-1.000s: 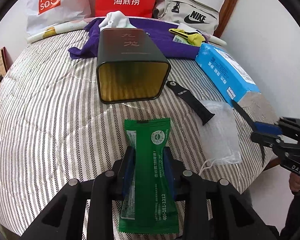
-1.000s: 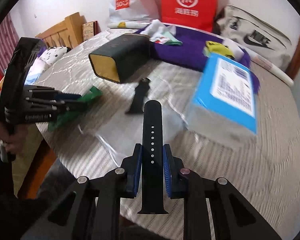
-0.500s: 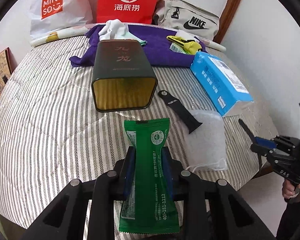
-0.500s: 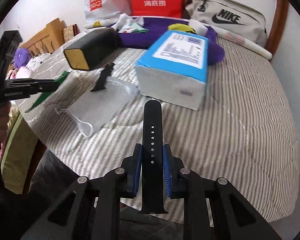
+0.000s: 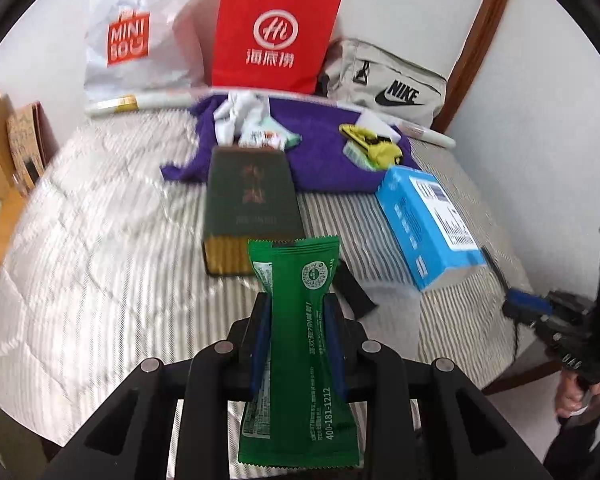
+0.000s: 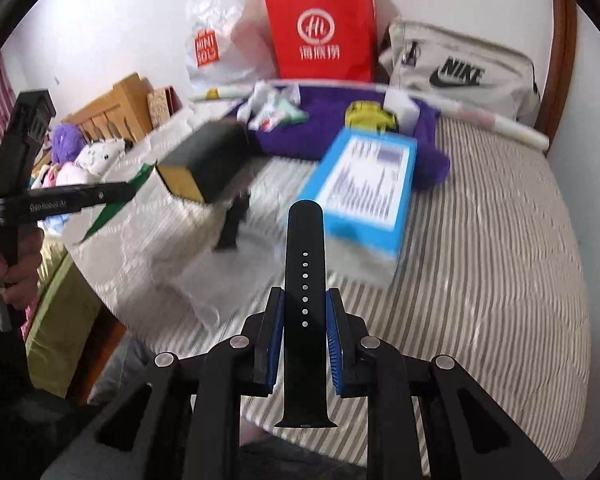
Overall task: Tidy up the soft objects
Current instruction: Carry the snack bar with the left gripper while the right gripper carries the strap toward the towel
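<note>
Both hands are loaded, so the task looks mid-way, w/ nothing visibly put away yet by these two. The left gripper [image 5: 297, 338] is clamped narrow on a green sachet [image 5: 300, 344], pads pressing its sides, the packet standing up between them above the striped bed [image 5: 100, 264]. The right gripper [image 6: 305, 336] is likewise pinched on a black watch strap [image 6: 305, 280], strap end sticking forward over the bed.

Likely destination, as a guess: the dark tin box [image 5: 252, 208], lying on its side w/ its gold-lined mouth facing the grippers, just beyond the sachet in the left wrist view. Its inside is mostly hidden here, so whether anything is already in it can't be told.

Still on the bed: a second black strap piece [image 5: 354, 288] near the tin's mouth, a clear plastic wrap [image 6: 204, 280] at the bed edge, a blue tissue pack [image 5: 428, 220] to the tin's right, and small bits (white cloth, yellow item, packets) on the purple towel [image 5: 324, 160] further back. A red paper bag [image 5: 274, 36], a white shopping bag [image 5: 136, 44] and a beige pouch [image 5: 388, 88] stand along the wall.

So approx: two items picked, none seen placed; several loose things left. Frames are blurred, so fine detail on the back items is unclear.
</note>
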The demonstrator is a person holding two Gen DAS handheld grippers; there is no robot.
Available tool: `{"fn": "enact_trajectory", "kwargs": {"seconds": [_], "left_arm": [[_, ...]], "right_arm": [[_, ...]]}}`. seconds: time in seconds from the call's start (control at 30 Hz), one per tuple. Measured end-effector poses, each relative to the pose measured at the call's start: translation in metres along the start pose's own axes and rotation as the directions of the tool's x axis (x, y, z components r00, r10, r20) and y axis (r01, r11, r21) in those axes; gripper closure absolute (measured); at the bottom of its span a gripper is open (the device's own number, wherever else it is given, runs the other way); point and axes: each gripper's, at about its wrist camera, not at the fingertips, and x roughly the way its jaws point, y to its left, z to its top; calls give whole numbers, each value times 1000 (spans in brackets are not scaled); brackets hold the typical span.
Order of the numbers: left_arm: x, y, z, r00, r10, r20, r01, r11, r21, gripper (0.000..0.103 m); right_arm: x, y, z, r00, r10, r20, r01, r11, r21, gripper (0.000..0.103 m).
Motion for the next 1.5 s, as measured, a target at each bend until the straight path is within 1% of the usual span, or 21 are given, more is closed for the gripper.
{"fn": "enact_trajectory", "kwargs": {"seconds": [0.03,0.1,0.27,0.43,0.8,0.9,1.1,1.23,1.33,1.5], "left_arm": [[-2,0,4,1000,13,5,-13,1000,3,78],[-6,-1,13,1000,8,24,-9,1000,7,78],[-12,-6,36,998,35,53,-37,999,25,78],[-14,-8,57,996,20,84,-22,999,29,78],[18,13,94,999,-31,36,31,999,-13,78],[30,18,106,999,-28,22,29,999,-19,78],[53,28,130,998,-58,0,58,997,-44,78],[65,34,145,998,-57,-2,57,996,-62,78],[73,40,153,999,-40,0,40,997,-68,78],[89,48,163,999,-52,-5,51,995,-88,78]], "right_arm": [[-2,-1,7,1000,3,13,-3,1000,1,83],[-3,-3,21,1000,1,30,-1,1000,1,83],[-5,-7,50,998,-13,57,13,1000,0,83],[-3,-8,74,997,-21,70,22,1000,-11,83],[14,-25,121,993,-54,101,51,998,31,83],[25,-33,134,993,-61,97,57,997,42,83],[53,-50,161,995,-55,79,51,997,49,83],[79,-61,180,997,-50,53,49,998,35,83],[95,-70,193,997,-68,37,68,998,19,83],[127,-85,207,996,-83,-14,83,997,6,83]]}}
